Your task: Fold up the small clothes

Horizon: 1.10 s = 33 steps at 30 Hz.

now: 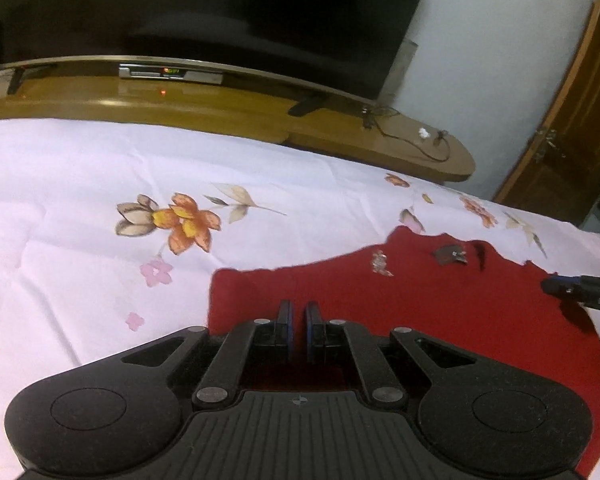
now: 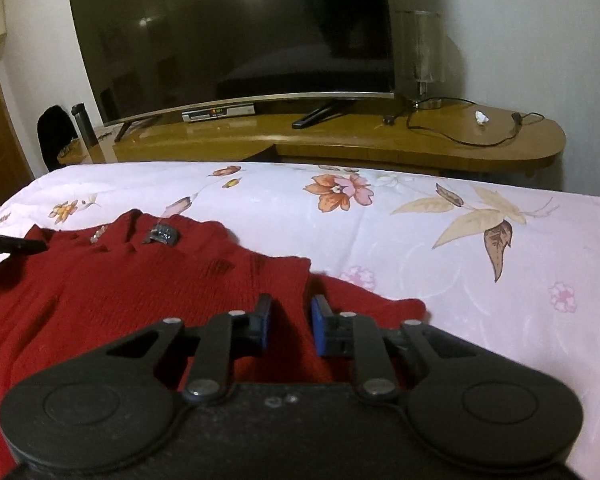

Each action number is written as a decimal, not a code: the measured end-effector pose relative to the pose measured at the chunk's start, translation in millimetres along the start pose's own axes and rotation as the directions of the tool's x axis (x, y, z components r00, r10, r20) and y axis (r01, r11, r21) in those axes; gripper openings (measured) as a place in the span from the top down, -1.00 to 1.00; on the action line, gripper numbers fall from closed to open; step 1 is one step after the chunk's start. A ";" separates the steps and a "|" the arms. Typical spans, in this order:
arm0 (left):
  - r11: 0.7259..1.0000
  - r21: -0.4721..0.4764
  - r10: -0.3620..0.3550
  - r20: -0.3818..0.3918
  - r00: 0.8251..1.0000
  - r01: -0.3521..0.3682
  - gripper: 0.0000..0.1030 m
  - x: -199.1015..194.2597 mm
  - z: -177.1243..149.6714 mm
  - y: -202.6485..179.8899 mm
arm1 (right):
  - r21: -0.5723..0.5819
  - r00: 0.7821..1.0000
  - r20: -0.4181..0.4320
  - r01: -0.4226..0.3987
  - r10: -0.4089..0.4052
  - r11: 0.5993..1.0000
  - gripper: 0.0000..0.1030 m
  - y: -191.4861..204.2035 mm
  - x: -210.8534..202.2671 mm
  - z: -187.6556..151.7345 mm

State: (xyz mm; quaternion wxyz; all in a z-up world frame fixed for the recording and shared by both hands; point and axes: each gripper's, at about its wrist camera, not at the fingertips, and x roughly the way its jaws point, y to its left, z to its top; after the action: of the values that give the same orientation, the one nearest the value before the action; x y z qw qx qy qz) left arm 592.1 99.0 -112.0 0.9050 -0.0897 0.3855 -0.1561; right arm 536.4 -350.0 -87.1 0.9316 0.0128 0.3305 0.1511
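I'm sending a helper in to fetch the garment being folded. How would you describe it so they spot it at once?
Facing the big dark curved television on its wooden stand, look down at the bed's pale pink floral sheet. On it lies a dark red knitted sweater, spread flat with a small dark label at its neckline. It is the only solid red thing there, and the only garment on the sheet.

Both tongs hover low over the red sweater [image 2: 140, 288], the left tongs [image 1: 299, 316] nearly closed, the right tongs [image 2: 290, 312] parted around a raised fold.
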 end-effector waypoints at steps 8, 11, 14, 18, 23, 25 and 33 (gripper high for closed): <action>0.996 0.086 0.000 0.001 1.000 0.000 -0.11 4.0 7.3 -11.3 | 0.049 0.999 0.007 -0.045 0.045 0.998 0.36 -8.1 1.2 0.2; 0.992 0.126 0.017 -0.034 0.999 -0.013 -0.10 12.1 8.6 -18.7 | 0.059 0.998 0.002 -0.060 0.060 0.996 0.42 -10.3 3.1 0.9; 0.993 0.114 -0.006 -0.031 1.000 0.009 0.92 14.4 8.3 -17.3 | 0.041 0.999 0.015 -0.048 0.047 0.998 0.52 -8.9 2.4 0.4; 0.989 0.150 -0.009 0.064 0.998 -0.001 0.93 5.9 1.1 -23.9 | -0.003 0.998 0.050 -0.025 0.025 1.000 0.87 -3.2 -1.8 -1.3; 0.994 0.108 -0.061 0.263 0.963 0.033 0.93 -26.3 -0.6 -19.3 | -0.063 0.987 0.163 0.018 -0.008 0.998 0.90 6.3 -23.5 1.3; 0.994 0.110 -0.051 0.287 0.957 0.020 0.93 -28.9 4.9 -18.8 | -0.061 0.979 0.201 0.029 -0.017 0.998 0.90 5.5 -30.5 4.7; 0.986 0.114 0.110 0.106 0.988 -0.122 0.93 33.0 7.5 -16.9 | -0.004 0.985 0.128 0.118 -0.117 0.993 0.90 -8.1 3.3 4.6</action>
State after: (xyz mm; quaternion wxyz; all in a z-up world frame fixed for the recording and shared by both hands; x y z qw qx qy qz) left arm 615.6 71.9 -124.2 0.9344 -0.0199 0.3343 -0.1212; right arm 544.0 -356.4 -86.5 0.9582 -0.0025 0.2693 0.0966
